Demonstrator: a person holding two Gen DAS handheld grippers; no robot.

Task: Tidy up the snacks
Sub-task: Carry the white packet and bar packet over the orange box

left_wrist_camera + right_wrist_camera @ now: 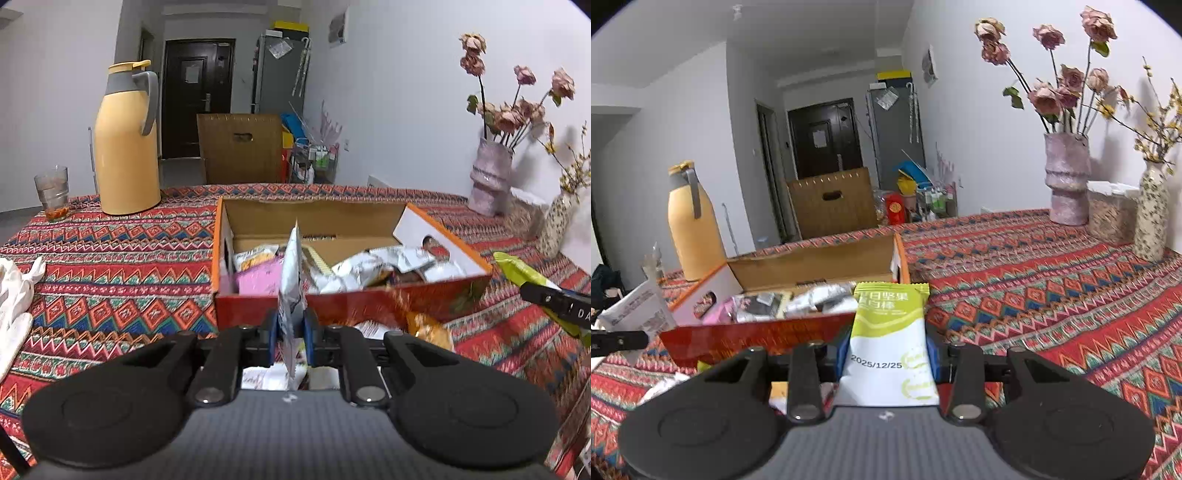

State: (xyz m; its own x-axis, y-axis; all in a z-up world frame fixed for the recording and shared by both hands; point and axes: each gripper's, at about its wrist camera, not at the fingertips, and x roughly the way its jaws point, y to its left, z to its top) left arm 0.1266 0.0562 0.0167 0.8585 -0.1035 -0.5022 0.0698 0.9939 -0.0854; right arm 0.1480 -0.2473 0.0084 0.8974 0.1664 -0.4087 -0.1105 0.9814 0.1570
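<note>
An open orange cardboard box (369, 301) (753, 334) sits on the patterned tablecloth and holds several snack packets (373, 267) (812, 301). My left gripper (291, 332) is shut on a silver-white snack packet (291, 280), held edge-on just in front of the box's near wall. My right gripper (890, 354) is shut on a green and white snack bar packet (890, 332), held right of the box's near corner. That packet and gripper also show at the right edge of the left wrist view (524, 273). Loose packets (428, 328) lie in front of the box.
A yellow thermos (125, 147) (694, 229) and a glass (52, 192) stand at the table's far left. Vases of dried flowers (491, 177) (1067, 181) (1150, 214) and a clear container (1112, 210) stand at the far right. White cloth (14, 295) lies at the left edge.
</note>
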